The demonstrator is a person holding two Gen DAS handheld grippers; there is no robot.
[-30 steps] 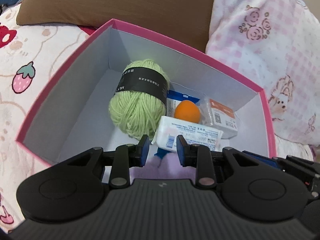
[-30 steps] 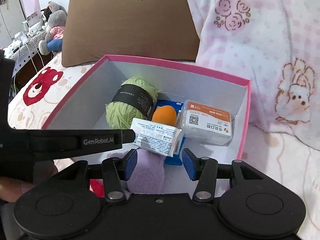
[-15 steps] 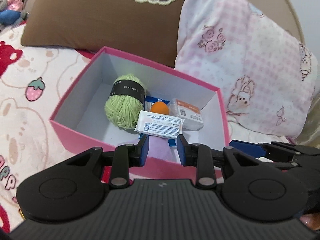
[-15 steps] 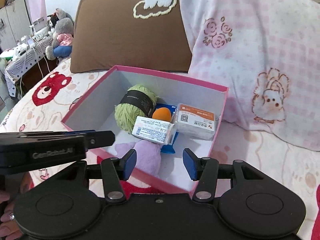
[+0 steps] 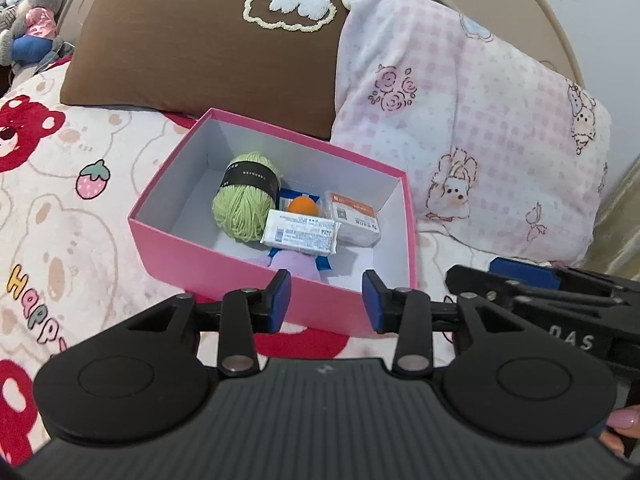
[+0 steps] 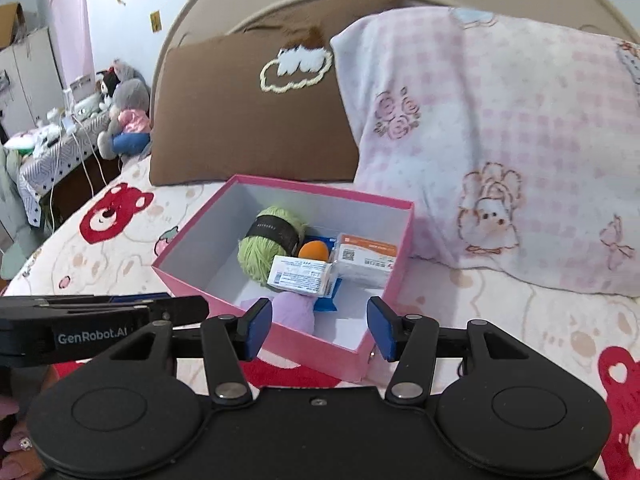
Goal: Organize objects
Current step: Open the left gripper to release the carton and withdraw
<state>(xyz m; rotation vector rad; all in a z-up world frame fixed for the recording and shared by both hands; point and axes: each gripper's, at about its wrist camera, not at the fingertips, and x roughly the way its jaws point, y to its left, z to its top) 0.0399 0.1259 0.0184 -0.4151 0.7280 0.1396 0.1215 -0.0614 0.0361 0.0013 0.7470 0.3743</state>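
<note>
Pink cardboard, white inside: the box [image 5: 256, 276] sits on the bed [image 5: 60, 216], its far long wall close to the brown pillow [image 5: 192, 40] and its far right corner beside the pink checked pillow [image 5: 472, 136]. We see our left gripper [image 5: 326, 300] held above and short of the box's near wall; its jaws have just been opening and stand apart with nothing between them. Our right gripper [image 6: 319, 326] hangs over the box's near right corner, jaws parted wider and likewise empty.

Everything inside crowds the right half of the box. The green yarn ball [image 5: 244, 196] with its black band lies about mid-floor. Just right of it a white barcode packet [image 5: 300, 236] rests on a blue packet [image 5: 296, 196] and on the lilac plush [image 5: 294, 262], which lies against the near wall. An orange ball [image 5: 304, 205] peeks out behind the white packet, and an orange-topped clear pack [image 5: 352, 218] lies toward the right wall.

The left half of the box floor is bare. The bed lies open left of the box and along its near side, while both pillows close off the far edge and the right
</note>
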